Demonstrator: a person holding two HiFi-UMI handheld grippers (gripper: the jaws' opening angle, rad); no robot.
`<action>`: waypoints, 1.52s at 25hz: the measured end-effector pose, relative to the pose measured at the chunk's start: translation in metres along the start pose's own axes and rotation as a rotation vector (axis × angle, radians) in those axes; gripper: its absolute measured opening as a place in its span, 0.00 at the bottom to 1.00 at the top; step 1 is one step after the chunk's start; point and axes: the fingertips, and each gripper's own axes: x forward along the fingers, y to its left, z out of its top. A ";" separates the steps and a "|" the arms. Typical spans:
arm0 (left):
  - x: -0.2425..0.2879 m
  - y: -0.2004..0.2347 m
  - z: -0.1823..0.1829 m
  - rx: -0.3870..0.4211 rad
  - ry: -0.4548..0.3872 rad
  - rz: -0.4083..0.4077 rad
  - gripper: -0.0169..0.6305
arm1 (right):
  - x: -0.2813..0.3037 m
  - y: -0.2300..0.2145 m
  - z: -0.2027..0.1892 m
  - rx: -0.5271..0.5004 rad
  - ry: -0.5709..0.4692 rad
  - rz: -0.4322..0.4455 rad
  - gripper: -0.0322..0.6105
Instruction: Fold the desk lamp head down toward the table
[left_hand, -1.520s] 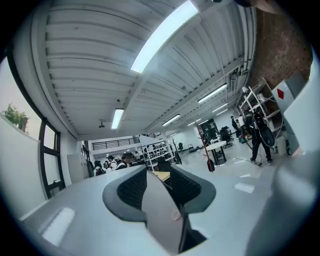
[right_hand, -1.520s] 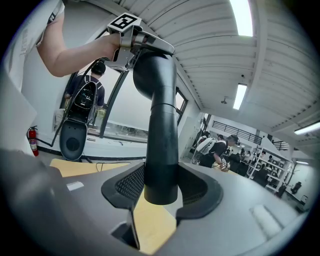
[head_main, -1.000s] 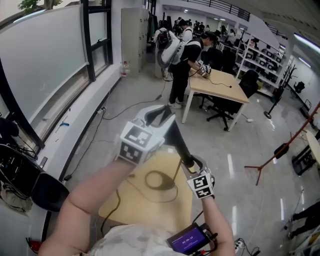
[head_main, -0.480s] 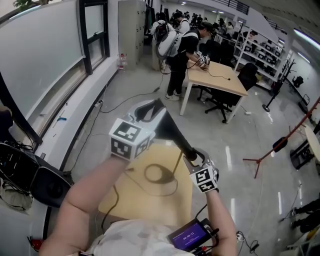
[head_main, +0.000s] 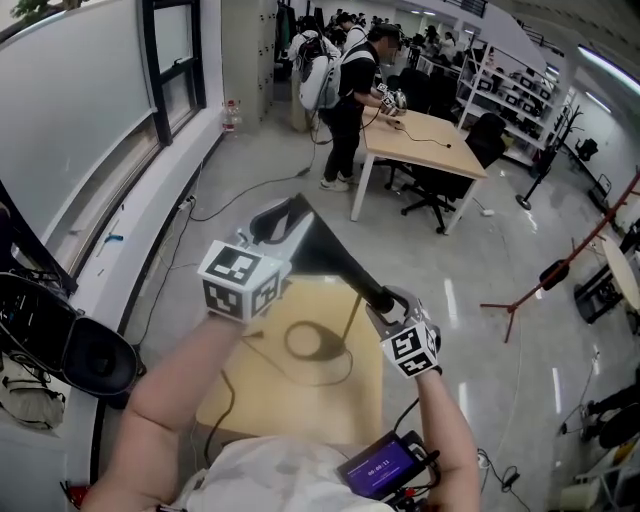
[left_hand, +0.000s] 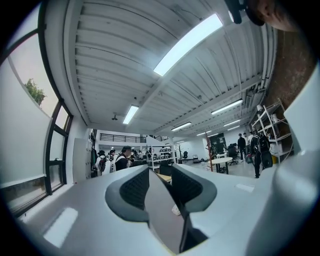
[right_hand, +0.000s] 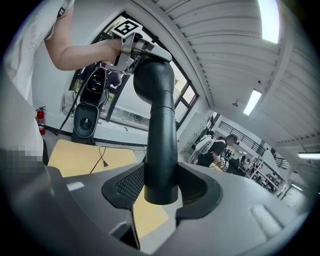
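Left gripper (left_hand: 161, 182) – jaws closed on a thin, flat grey panel, the lamp head (left_hand: 162, 215), which stands edge-on between the two ribbed pads and runs back towards the camera. Right gripper (right_hand: 160, 186) – jaws closed on the lamp arm (right_hand: 161, 125), a dark round tube that fills the gap between the pads, rises away from them, and bends over at its top. In the right gripper view, the left gripper (right_hand: 136, 47) appears at that upper bend, where the flat end of the lamp head juts just past its jaws. In the head view, the left gripper (head_main: 288, 213) is the higher and farther of the two, its marker cube towards the person. The lamp arm (head_main: 345, 270) slopes from it down to the right gripper (head_main: 388, 308), which sits near the desk's far right corner. The whole lamp length between the grippers hangs above the desk (head_main: 300, 410) and does not touch it, with the head end near the far edge. A dark cord (right_hand: 102, 157) lies on the light wooden top and trails towards its near left edge, ending in a plug. A dark oval ring shows on the top below the arm; whether it is the lamp's base or a shadow cannot be told. Beyond are grey floor and, well apart, a second desk (head_main: 425, 135) with people beside it.
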 end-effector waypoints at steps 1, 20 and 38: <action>-0.002 0.003 -0.002 -0.007 -0.001 0.003 0.24 | 0.000 0.000 0.001 -0.007 0.002 -0.001 0.38; -0.016 0.039 -0.027 -0.097 0.030 0.032 0.26 | -0.004 -0.011 0.013 -0.124 0.052 0.009 0.38; -0.041 0.061 -0.059 -0.181 0.047 0.057 0.26 | -0.010 -0.004 0.024 -0.254 0.143 0.031 0.38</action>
